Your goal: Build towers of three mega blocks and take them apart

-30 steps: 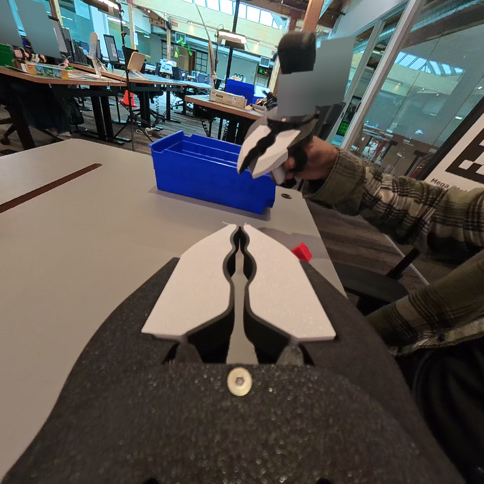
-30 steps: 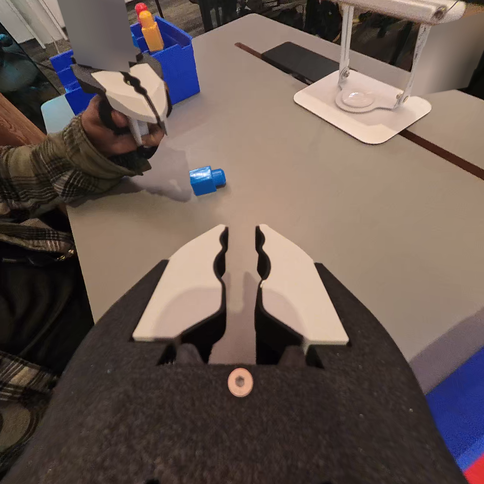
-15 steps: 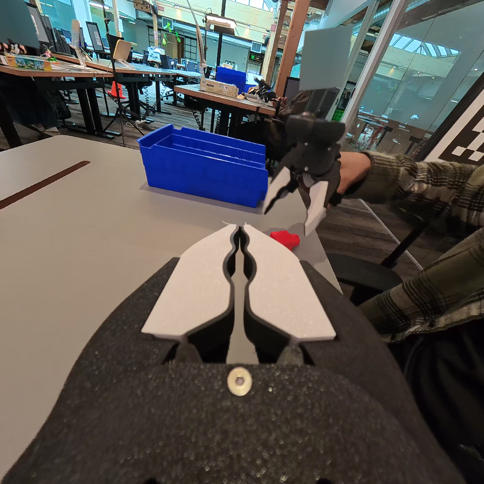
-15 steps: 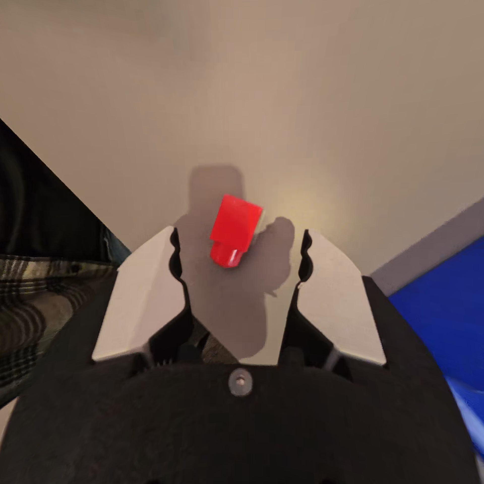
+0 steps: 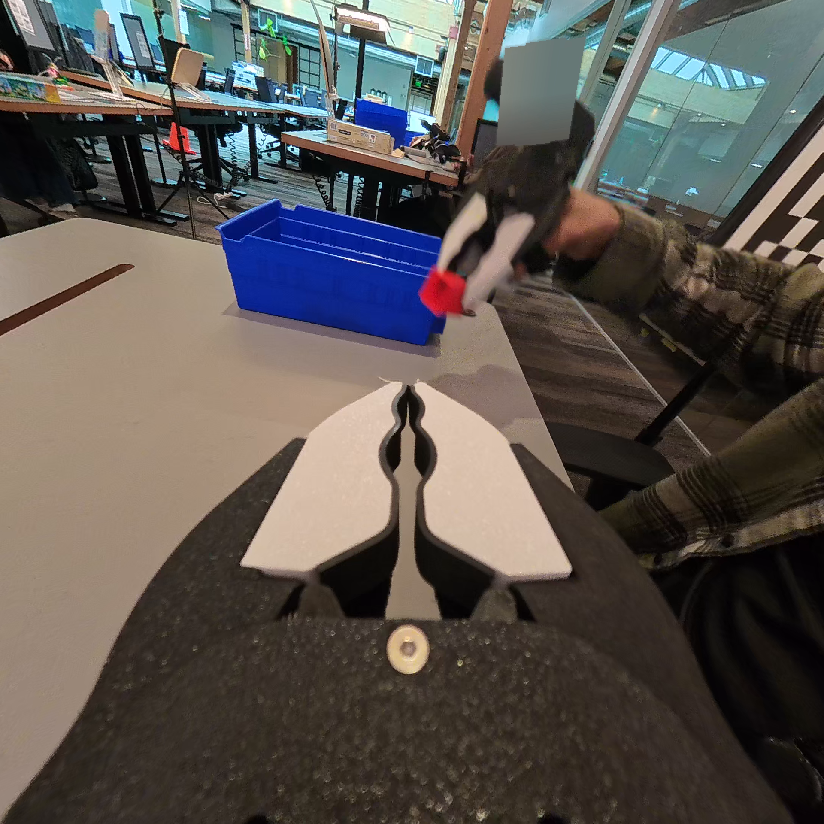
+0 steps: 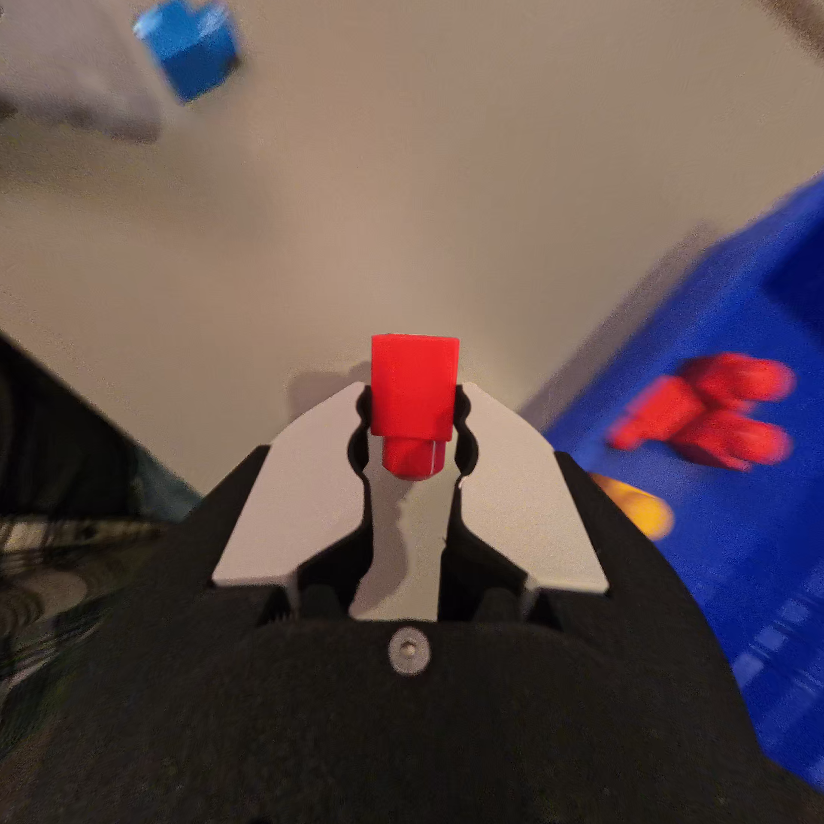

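Looking down the left wrist view first: our left tongs (image 5: 408, 392) sit low over the grey surface (image 5: 133, 423) with the tips pressed together and nothing between them. Farther off, the right tongs (image 5: 463, 285) hang in the air near the end of the blue bin (image 5: 321, 285), pinching a red block (image 5: 441, 292) clear of the surface. It's blurry, so we can't read much more from here.

In the right wrist view, the right tongs (image 6: 412, 401) are partly closed around that red block (image 6: 414, 385), gripping its flat sides with the stud end pointing back toward the camera. A blue block (image 6: 189, 49) lies off at the top left, well apart.

We reckon the block needs turning so the stud faces up, then lowering square onto the blue one, maybe with the idle left tongs steadying the base.

Count: two tongs, one bin. Blocks: one red held, one blue loose, plus a red double-stud piece (image 6: 704, 410) and something orange (image 6: 633, 508) in the bin, half hidden.
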`<state>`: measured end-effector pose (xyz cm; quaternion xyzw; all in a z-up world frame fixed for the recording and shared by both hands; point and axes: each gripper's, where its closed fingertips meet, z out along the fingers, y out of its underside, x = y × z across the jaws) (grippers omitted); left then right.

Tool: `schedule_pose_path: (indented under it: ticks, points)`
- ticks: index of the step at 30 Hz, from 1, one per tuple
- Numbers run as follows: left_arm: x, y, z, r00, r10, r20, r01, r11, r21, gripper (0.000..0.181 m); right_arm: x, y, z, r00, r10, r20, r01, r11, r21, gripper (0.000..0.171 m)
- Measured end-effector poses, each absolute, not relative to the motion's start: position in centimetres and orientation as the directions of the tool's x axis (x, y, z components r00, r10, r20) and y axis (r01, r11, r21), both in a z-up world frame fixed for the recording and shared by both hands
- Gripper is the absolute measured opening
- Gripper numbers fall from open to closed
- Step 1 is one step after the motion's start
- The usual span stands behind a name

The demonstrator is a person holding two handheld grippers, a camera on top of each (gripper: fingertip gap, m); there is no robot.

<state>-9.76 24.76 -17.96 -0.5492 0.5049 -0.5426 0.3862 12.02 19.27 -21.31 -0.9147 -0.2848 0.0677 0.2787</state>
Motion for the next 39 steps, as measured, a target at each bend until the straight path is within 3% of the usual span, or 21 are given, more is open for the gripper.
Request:
schedule_pose_path:
  ticks: [1, 5, 10, 14, 20, 25, 29, 34, 39]
  points:
    - [-9.7, 24.6, -17.9, -0.107, -0.973, 0.204, -0.137, -0.189, -0.972, 0.000, 14.6, 20.4, -19.3, 0.857, 0.509, 0.082, 0.458, -0.679, -0.574, 0.035]
    - [-9.6, 24.3, -17.7, -0.124, -0.973, 0.194, -0.131, -0.178, -0.975, 0.001, 25.5, 23.6, -17.2, 0.945, 0.293, 0.145, 0.321, -0.748, -0.581, 0.035]
    - [-9.8, 25.2, -17.4, -0.073, -0.977, 0.201, -0.111, -0.192, -0.975, 0.033, 30.0, 25.2, -22.8, 0.976, 0.218, 0.003, 0.183, -0.808, -0.559, 0.038]
    - [-10.8, 26.6, -17.7, 0.011, -0.980, 0.196, -0.126, -0.196, -0.972, 0.061, 29.8, 26.4, -22.9, 0.977, 0.207, 0.047, 0.192, -0.766, -0.613, 0.091]
    - [-15.5, 27.2, -17.8, 0.183, -0.973, 0.142, -0.173, -0.174, -0.969, 0.091, 17.4, 28.3, -17.5, 0.880, 0.430, 0.202, 0.445, -0.599, -0.665, 0.125]
    - [-19.8, 24.7, -17.4, 0.277, -0.952, 0.131, -0.177, -0.185, -0.967, 0.100, -0.3, 28.4, -20.8, 0.608, 0.776, 0.165, 0.669, -0.389, -0.633, 0.123]
    - [-22.5, 21.9, -17.3, 0.305, -0.947, 0.102, -0.221, -0.175, -0.959, 0.099, -9.0, 28.0, -24.7, 0.208, 0.950, 0.231, 0.847, -0.057, -0.528, 0.119]
    - [-25.1, 19.7, -17.3, 0.335, -0.939, 0.082, -0.256, -0.174, -0.951, 0.098, -13.3, 27.8, -27.4, -0.294, 0.934, 0.202, 0.865, 0.350, -0.360, 0.107]
    - [-26.8, 19.4, -16.9, 0.377, -0.922, 0.082, -0.230, -0.179, -0.957, 0.097, -15.0, 28.2, -30.0, -0.528, 0.845, 0.086, 0.811, 0.531, -0.247, 0.089]
